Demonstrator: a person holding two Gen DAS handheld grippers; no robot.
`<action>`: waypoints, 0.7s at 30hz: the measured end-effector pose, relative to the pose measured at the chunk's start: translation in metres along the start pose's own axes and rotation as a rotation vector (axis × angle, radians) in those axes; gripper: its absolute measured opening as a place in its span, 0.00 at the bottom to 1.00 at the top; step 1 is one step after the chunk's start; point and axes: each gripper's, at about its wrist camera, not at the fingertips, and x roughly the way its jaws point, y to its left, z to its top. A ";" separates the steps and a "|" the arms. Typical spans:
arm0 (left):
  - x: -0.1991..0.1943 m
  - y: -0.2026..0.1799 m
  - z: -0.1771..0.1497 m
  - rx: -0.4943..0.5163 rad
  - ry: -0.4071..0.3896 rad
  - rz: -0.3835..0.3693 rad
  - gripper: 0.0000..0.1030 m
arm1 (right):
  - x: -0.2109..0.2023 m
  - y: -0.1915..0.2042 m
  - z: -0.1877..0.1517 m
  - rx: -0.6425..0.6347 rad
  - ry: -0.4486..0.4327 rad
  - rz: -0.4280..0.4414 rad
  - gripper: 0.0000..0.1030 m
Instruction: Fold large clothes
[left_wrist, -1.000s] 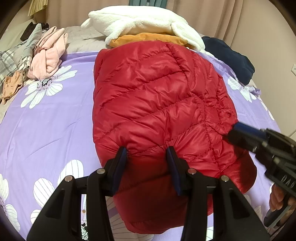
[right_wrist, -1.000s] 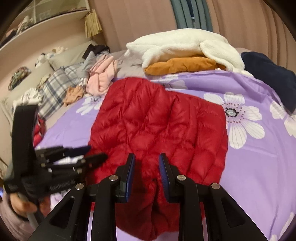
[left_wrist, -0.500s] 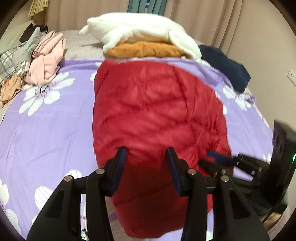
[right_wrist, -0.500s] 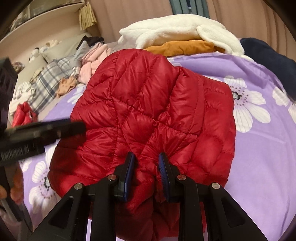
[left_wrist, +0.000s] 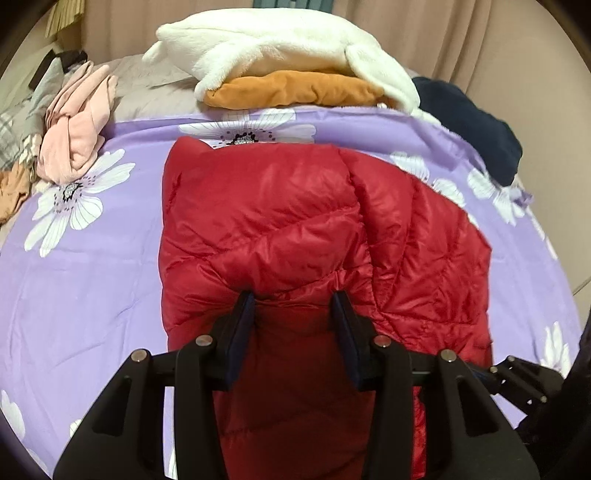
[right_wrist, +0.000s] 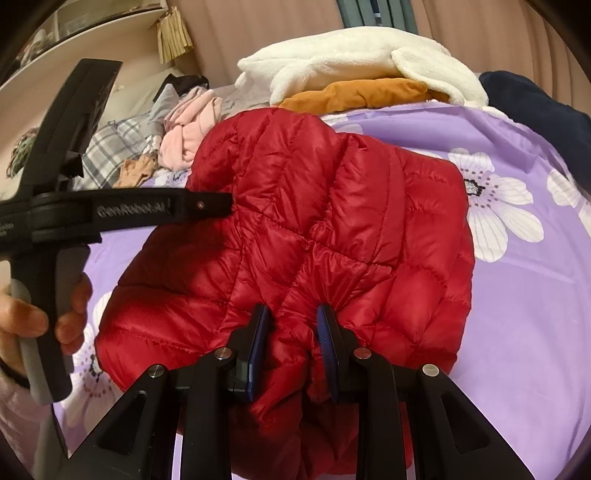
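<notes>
A red quilted down jacket (left_wrist: 295, 221) lies folded on the purple flowered sheet (left_wrist: 92, 288). My left gripper (left_wrist: 291, 301) is shut on a thick fold at the jacket's near edge, and the fabric puckers at both pads. In the right wrist view my right gripper (right_wrist: 293, 312) is shut on a bunched fold of the same jacket (right_wrist: 332, 206). The left gripper (right_wrist: 207, 202) also shows there, held by a hand (right_wrist: 37, 317) at the jacket's left side. Part of the right gripper (left_wrist: 517, 373) shows low on the right in the left wrist view.
At the far end of the bed a white fleece (left_wrist: 280, 48) lies on an orange garment (left_wrist: 295, 92). A navy garment (left_wrist: 476, 125) lies by the right wall. Pink clothes (left_wrist: 77, 125) and plaid fabric (right_wrist: 110, 144) are piled at the left.
Both grippers keep their hold. The jacket's far edge has drawn back from the orange garment, baring a flower. In the right view the jacket has bunched up closer, and the left gripper crossed in front.
</notes>
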 end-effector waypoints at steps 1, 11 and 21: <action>0.001 0.000 -0.001 0.002 0.003 0.001 0.42 | 0.001 -0.001 0.001 0.003 0.000 0.002 0.26; -0.023 0.002 -0.012 -0.005 -0.036 0.005 0.43 | 0.000 -0.003 0.003 0.022 0.015 0.013 0.26; -0.051 0.004 -0.057 0.033 -0.011 0.021 0.43 | 0.002 -0.007 0.005 0.072 0.028 0.033 0.26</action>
